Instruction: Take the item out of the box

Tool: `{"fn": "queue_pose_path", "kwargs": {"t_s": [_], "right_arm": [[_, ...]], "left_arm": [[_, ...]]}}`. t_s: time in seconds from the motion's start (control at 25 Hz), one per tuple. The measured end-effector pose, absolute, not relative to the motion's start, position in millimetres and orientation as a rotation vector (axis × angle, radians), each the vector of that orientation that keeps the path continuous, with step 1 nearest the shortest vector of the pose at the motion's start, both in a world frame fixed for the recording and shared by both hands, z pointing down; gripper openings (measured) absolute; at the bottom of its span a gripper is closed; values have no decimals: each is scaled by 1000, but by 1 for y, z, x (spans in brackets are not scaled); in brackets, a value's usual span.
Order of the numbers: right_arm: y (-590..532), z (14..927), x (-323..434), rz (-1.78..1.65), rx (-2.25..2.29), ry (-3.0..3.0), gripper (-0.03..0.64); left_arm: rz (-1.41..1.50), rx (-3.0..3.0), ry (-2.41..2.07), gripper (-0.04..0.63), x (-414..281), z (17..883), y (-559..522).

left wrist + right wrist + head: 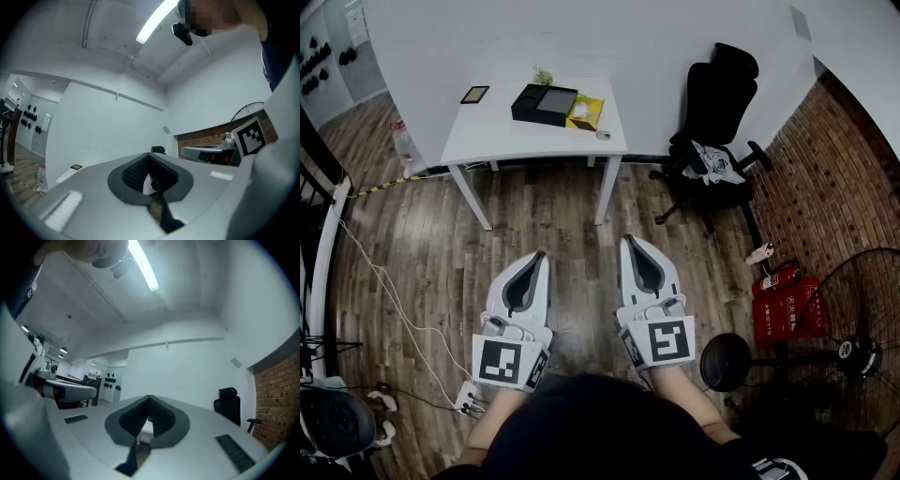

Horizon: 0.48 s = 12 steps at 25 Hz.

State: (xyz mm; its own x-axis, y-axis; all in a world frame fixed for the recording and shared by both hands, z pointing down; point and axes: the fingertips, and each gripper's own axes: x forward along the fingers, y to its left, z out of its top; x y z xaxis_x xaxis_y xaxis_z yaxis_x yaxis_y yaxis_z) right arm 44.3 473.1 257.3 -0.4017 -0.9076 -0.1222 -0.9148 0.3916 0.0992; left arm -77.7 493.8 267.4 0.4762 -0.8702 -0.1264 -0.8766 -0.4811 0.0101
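A black box (545, 103) lies open on the white table (502, 141) at the far side of the room, with a yellow packet (586, 112) next to it on the right. Both grippers hang over the wooden floor, well short of the table and pointing towards it. The left gripper (540, 255) has its jaws together with nothing between them, and its own view shows the tips (149, 155) meeting. The right gripper (627, 240) is shut and empty too, its tips (150, 397) closed in the right gripper view.
On the table there are also a dark tablet (474, 94), a small tape roll (603, 135) and a little plant (543, 75). A black office chair (712, 122) stands right of the table. Red fire extinguishers (787, 305) and a fan (853, 347) are at the right, and cables (394, 300) run over the floor at the left.
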Motion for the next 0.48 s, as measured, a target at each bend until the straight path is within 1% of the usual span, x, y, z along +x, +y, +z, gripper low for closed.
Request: {"fn": "queue_pose_path", "kwargs": {"t_s": [0.2,0.48], "right_arm": [[479,254,47,274,-1729,2559,11],[495,247,71,291,-1676,2567,12]], "left_arm": [[197,-2645,1577,11,-85,264,491],[240,-2603,1612,11,-66,258,504]]}}
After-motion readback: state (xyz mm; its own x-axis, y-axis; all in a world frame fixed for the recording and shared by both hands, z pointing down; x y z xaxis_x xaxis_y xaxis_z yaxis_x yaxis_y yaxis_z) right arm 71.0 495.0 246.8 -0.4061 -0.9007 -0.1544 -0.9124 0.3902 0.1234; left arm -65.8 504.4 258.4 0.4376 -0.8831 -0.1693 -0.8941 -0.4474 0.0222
